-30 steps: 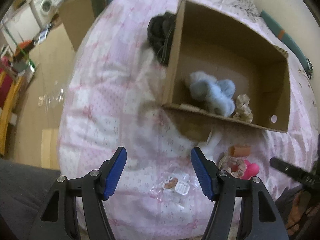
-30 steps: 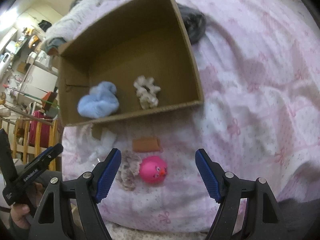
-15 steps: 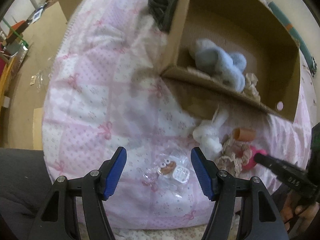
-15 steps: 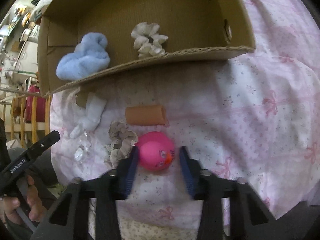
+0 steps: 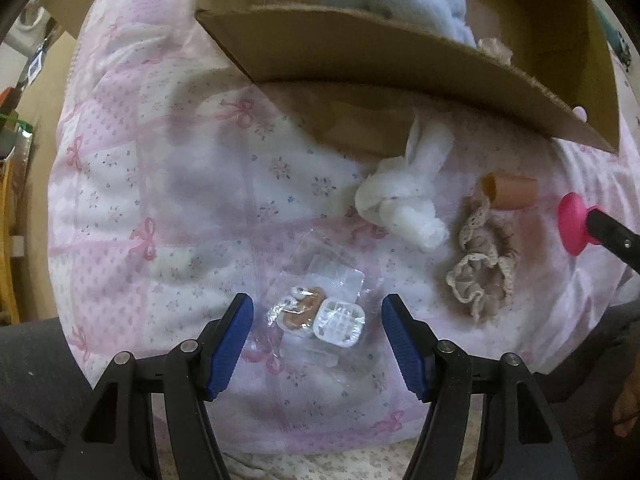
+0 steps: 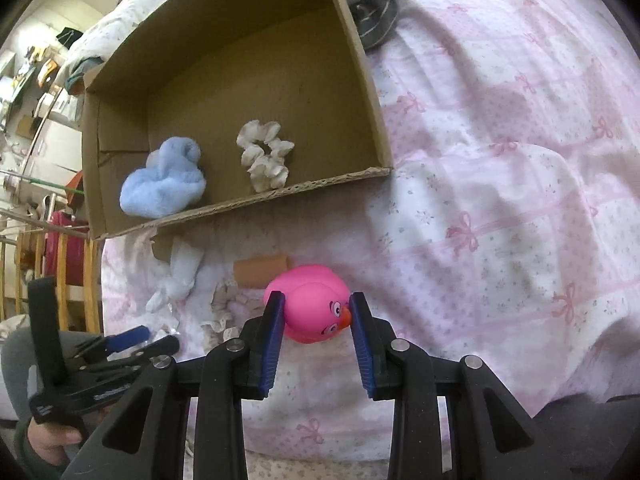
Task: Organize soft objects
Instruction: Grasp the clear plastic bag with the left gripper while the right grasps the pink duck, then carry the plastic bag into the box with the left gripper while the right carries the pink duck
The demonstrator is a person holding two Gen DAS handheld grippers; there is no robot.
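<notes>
- Pink rubber duck toy, clamped between the blue pads of the right claw, jaws just closed in on it, pads pressing head and beak; duck low over the pink bow-patterned quilt on the bed.
- Just at 10 o'clock from the duck: short tan foam tube, lying flat on the quilt.
- At 9 o'clock from the duck: beige lace-trimmed scrunchie, partly hidden behind the claw's left finger.
- Further toward 9 o'clock: knotted white fabric strip, near the front wall of the brown cardboard box.
- Inside the box at 11 o'clock: fluffy light-blue sock bundle beside a cream scrunchie, the two apart.
- Past the box's far corner at 12 o'clock: dark grey striped garment, bunched on the quilt.
- Left claw released, jaws standing wide, pointing down over a clear plastic packet with a small brown-and-white trinket and a white gridded piece; packet between the pads, untouched by either.
- From the left wrist view, white strip at 1 o'clock from the packet, lace scrunchie at 3 o'clock, tan tube at 2 o'clock, duck at the far right edge on the right claw's finger.
</notes>
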